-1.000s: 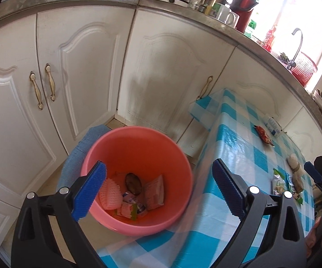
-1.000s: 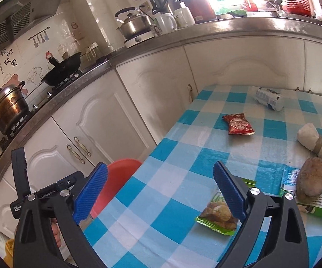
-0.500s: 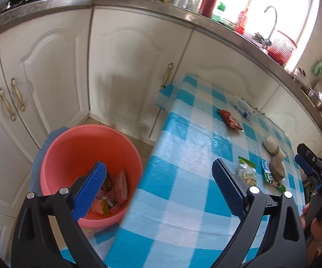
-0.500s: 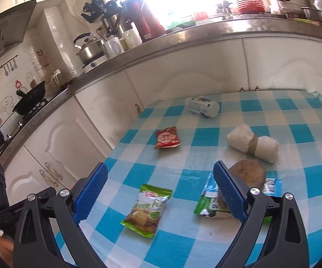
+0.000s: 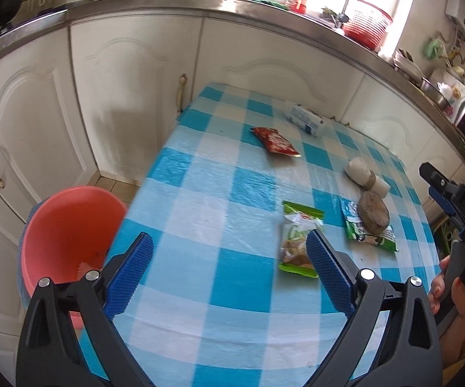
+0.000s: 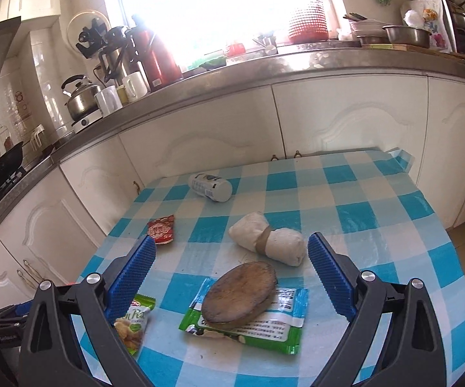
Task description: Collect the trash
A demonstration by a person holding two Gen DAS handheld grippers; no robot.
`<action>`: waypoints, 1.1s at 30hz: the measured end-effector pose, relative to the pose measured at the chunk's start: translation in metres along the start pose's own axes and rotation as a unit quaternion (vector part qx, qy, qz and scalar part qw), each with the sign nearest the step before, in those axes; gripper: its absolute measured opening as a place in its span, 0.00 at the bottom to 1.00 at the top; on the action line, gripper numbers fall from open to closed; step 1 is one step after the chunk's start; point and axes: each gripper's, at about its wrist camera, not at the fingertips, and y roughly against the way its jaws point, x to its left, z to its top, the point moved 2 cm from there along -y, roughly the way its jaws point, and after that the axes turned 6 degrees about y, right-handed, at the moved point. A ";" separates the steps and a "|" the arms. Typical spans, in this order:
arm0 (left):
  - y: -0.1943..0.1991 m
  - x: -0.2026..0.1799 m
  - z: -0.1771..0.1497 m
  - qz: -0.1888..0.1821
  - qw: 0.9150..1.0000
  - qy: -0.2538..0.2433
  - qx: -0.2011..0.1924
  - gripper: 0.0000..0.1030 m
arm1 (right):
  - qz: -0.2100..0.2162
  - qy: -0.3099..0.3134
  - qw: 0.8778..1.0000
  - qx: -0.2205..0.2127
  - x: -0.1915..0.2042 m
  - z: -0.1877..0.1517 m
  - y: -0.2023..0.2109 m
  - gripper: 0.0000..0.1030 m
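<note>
On the floor at far left, beside the worktop [image 5: 200,174] with its blue-and-white checked cloth: a coral-pink basin [image 5: 68,225], a scrap of pale wrapper just visible low inside. On the cloth, left to right: red snack packet [image 5: 276,141], flat, toward the far side; white bottle [image 5: 306,119] lying on its side near the far edge; green chip bag [image 5: 298,242], crinkled, near the front; white rolled bundle [image 5: 366,177] banded in brown; green wrapper [image 6: 245,317] lying flat with a round brown disc [image 6: 240,295] resting on top of it. Left tool [image 5: 229,274] spread wide, empty, above the cloth's near edge, right blue pad just beside the chip bag. Right tool [image 6: 232,277] likewise spread wide, gripping nothing, framing the disc and wrapper, touching neither as far as visible.
</note>
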 end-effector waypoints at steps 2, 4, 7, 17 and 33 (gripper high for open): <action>-0.004 -0.012 -0.002 -0.003 1.000 -0.011 0.005 0.93 | -0.005 -0.007 1.000 0.001 -0.009 0.000 -0.001 0.92; -0.008 -0.023 -0.004 -0.007 1.000 -0.020 0.010 0.93 | -0.014 -0.011 1.000 0.002 -0.018 0.000 -0.001 0.92; -0.014 -0.039 -0.008 -0.012 0.999 -0.038 0.017 0.93 | -0.025 -0.018 1.000 0.003 -0.031 -0.001 -0.002 0.92; -0.029 -0.077 -0.022 -0.028 0.995 -0.091 0.034 0.93 | -0.043 -0.051 0.997 0.029 -0.072 -0.008 -0.010 0.92; -0.067 -0.084 -0.031 -0.016 0.990 -0.125 0.056 0.93 | 0.030 -0.125 0.989 0.075 -0.105 -0.018 -0.025 0.92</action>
